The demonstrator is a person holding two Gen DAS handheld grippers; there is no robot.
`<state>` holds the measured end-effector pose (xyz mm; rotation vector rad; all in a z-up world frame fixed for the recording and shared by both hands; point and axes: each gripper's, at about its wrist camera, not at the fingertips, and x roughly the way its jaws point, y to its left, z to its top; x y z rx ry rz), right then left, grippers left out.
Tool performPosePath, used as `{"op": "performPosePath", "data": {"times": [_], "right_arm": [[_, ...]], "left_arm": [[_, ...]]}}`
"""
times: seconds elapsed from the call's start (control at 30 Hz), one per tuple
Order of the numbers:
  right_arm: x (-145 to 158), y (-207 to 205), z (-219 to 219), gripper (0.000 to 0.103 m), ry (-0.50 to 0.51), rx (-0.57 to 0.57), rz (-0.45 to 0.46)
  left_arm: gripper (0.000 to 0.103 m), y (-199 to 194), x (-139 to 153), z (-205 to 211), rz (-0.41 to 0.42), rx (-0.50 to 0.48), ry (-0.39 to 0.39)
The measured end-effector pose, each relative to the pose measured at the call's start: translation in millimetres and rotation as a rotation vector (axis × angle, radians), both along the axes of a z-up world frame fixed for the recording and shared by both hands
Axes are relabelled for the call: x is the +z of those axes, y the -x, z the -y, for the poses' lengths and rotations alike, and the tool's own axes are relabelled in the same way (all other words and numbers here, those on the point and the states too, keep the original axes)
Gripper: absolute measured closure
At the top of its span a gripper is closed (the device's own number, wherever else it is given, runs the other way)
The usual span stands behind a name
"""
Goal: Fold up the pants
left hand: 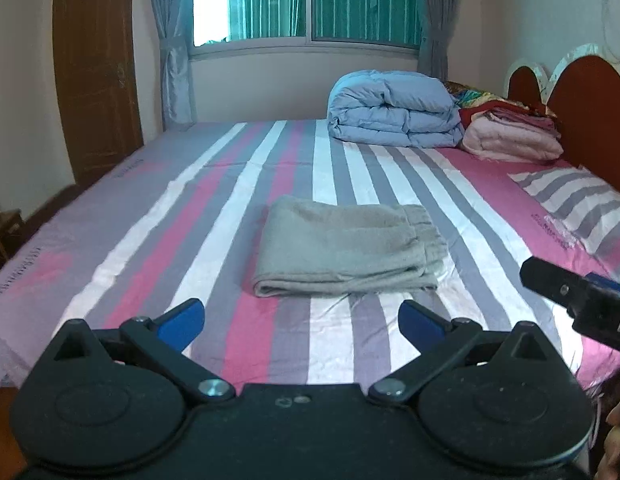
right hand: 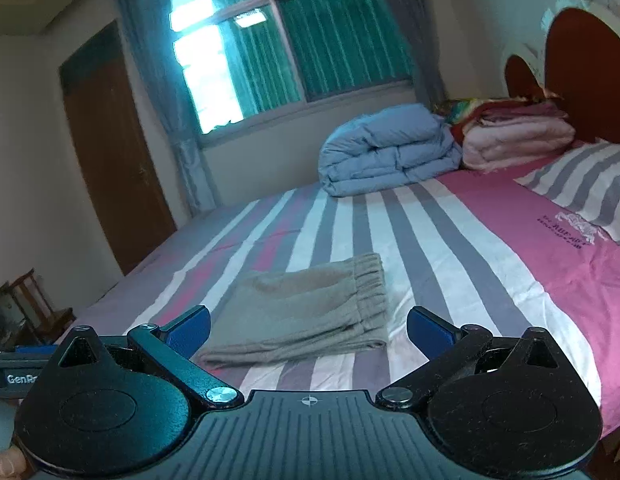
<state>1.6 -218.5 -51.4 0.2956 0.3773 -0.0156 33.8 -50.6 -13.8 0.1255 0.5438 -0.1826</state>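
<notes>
Both grippers are spread wide and hold nothing: the left gripper (left hand: 301, 320) and the right gripper (right hand: 308, 328) hang above the near edge of the bed (left hand: 109, 240), fingers pointing across the striped sheet. The pants (left hand: 346, 248) lie straight ahead of them, near the middle of the mattress, already doubled into a compact grey rectangle. Its long axis runs side to side across both views, with the gathered waistband (right hand: 370, 280) at the right end and a rounded fold at the left. In the left wrist view the bundle sits just beyond the blue fingertips (left hand: 181, 322), slightly right of centre; in the right wrist view its near edge comes closer, almost between the fingers, so the right gripper looks the nearer of the two. Neither touches the cloth. Judging by the tidy layers, the folding seems finished or nearly so; one more fold, if wanted, would bring the waistband end across to the left. A blue quilt (left hand: 394, 110) sits well behind.
</notes>
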Motion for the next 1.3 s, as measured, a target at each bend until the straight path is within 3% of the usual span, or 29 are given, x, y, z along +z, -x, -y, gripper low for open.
{"op": "performPosePath", "data": {"times": [0.13,0.37,0.53,0.8,1.3], "right_arm": [[-0.2,33.3,-7.4,0.0,0.021,-0.055,0.051],[8.2,64.4,-21.1,0.0,0.047,-0.044,0.119],[9.0,71.4,-27.3,0.0,0.069,-0.045,0.151],[2.5,62.8,-25.3,0.0,0.086,-0.065,0.117],[-1.6,65.2,-31.2,0.0,0.157,-0.069,0.139]], "left_arm": [[0.006,40.9,2.2,-2.5,0.049,-0.009,-0.058],[0.006,80.9,3.8,-28.8,0.087,-0.011,0.039],[0.006,70.4,-2.4,-43.8,0.043,0.008,0.122],[0.006,64.0,-9.4,-41.7,0.033,0.044,0.086],[0.006,71.2,-13.2,-38.8,0.056,0.032,0.053]]}}
